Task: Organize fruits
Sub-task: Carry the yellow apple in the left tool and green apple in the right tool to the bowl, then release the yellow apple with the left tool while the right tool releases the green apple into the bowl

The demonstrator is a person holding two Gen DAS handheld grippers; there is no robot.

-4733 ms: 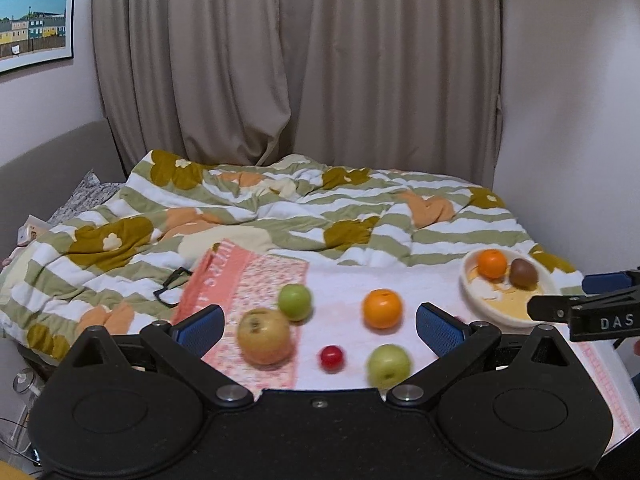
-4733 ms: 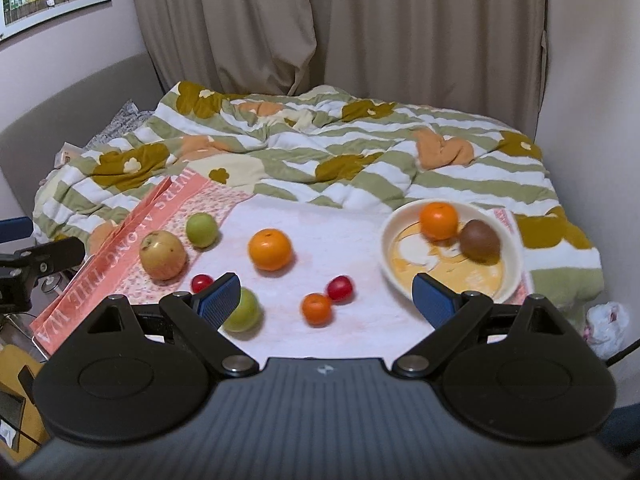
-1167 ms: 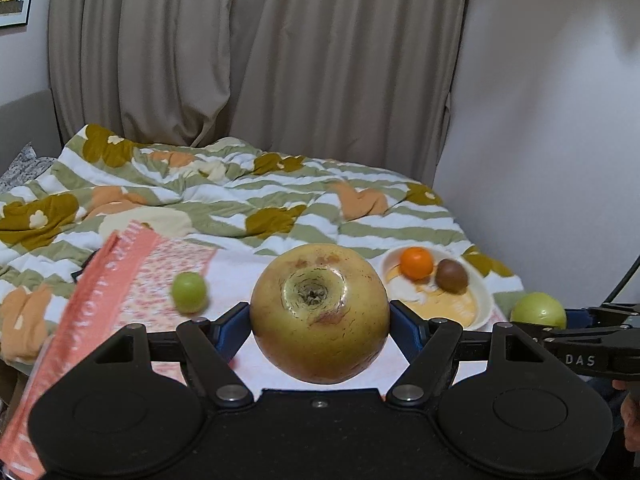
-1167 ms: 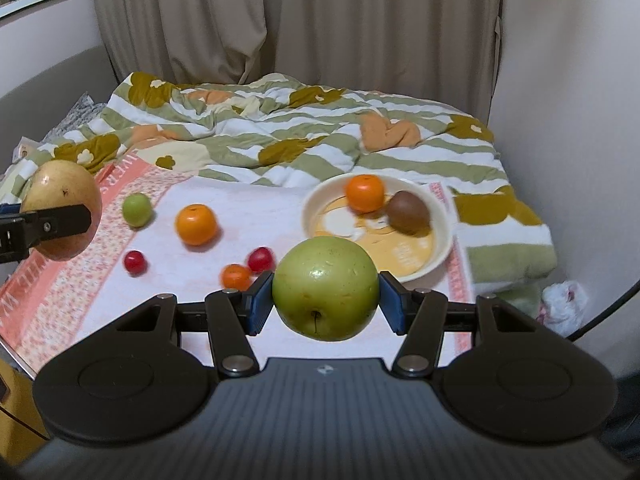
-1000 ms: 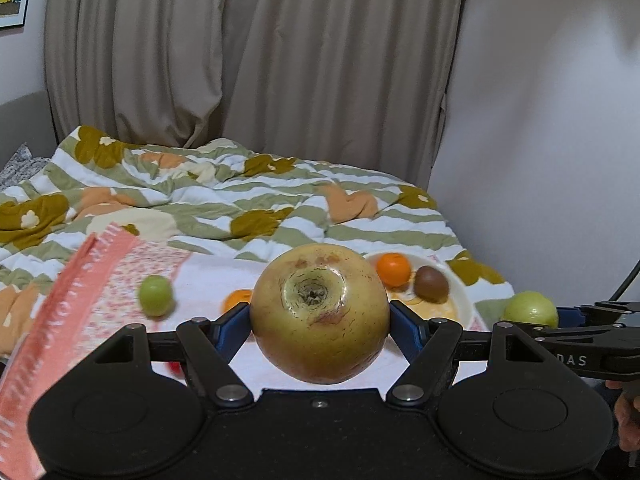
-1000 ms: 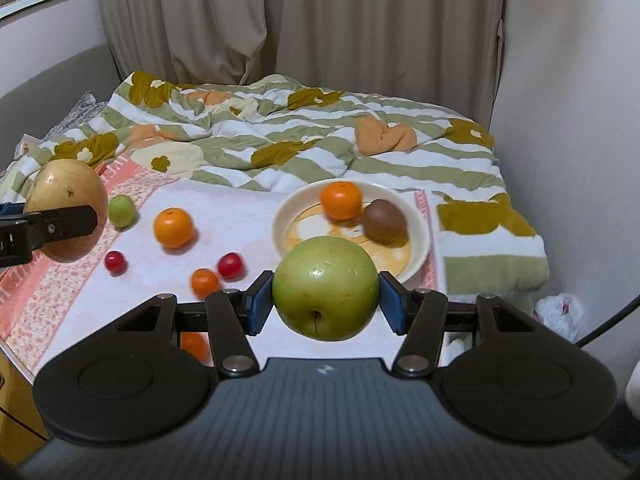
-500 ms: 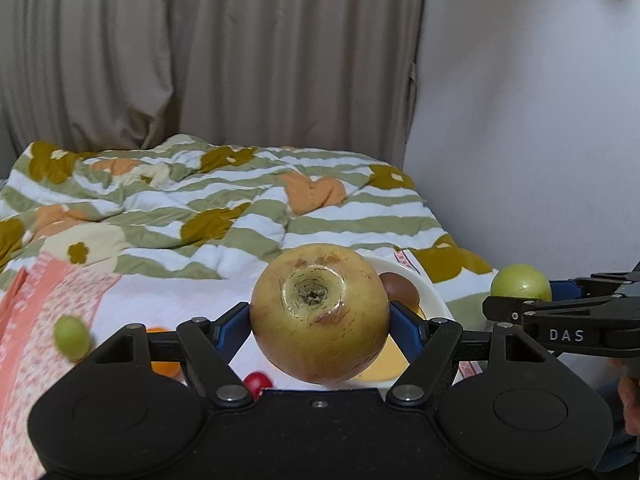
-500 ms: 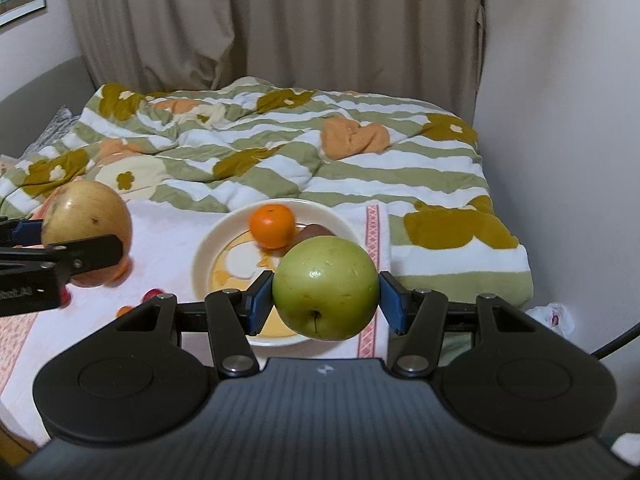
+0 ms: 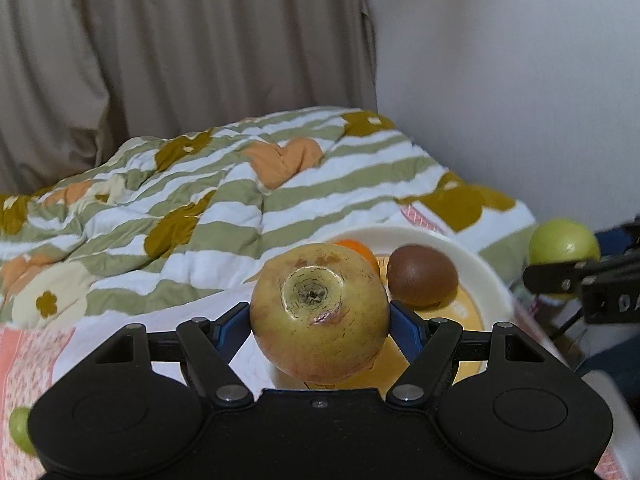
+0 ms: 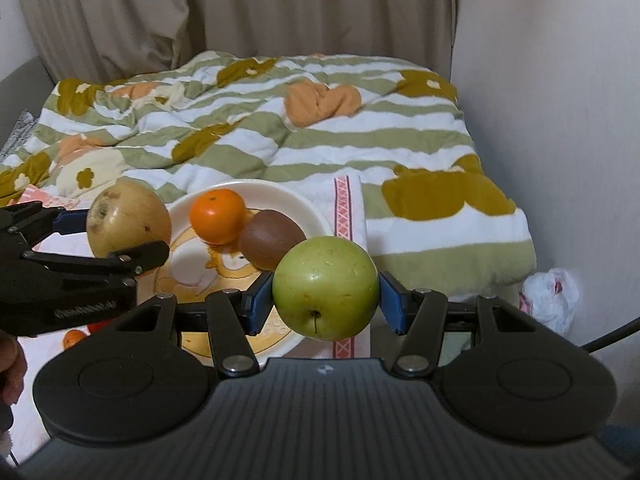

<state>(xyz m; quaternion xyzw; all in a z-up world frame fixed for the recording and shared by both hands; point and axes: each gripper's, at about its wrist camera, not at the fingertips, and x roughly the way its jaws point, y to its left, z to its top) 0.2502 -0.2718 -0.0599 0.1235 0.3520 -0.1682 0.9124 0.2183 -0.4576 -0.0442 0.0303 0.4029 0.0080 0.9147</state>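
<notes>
The left gripper [image 9: 320, 326] is pointing steeply downward, its blue pads [image 9: 404, 330] pressing on both sides of a yellowish apple [image 9: 319, 312]. The right gripper [image 10: 326, 300] is tilting down alike, its pads [image 10: 258, 302] clamping a green apple [image 10: 326, 288] between them. A hand [image 10: 10, 364] is showing at the left edge of the right wrist view, behind the left gripper's body.

**Surfaces on the bed**

The pear [image 9: 320, 312] has dull, russet-flecked skin; the apple [image 10: 326, 288] is smooth with a faint sheen. The kiwi [image 10: 270, 242] looks matt and fuzzy, the orange [image 10: 217, 216] pebbled. The plate [image 10: 296, 200] is glossy ceramic. The quilt [image 10: 320, 136] is soft puckered cloth. Both grippers' bodies are matt black plastic.
</notes>
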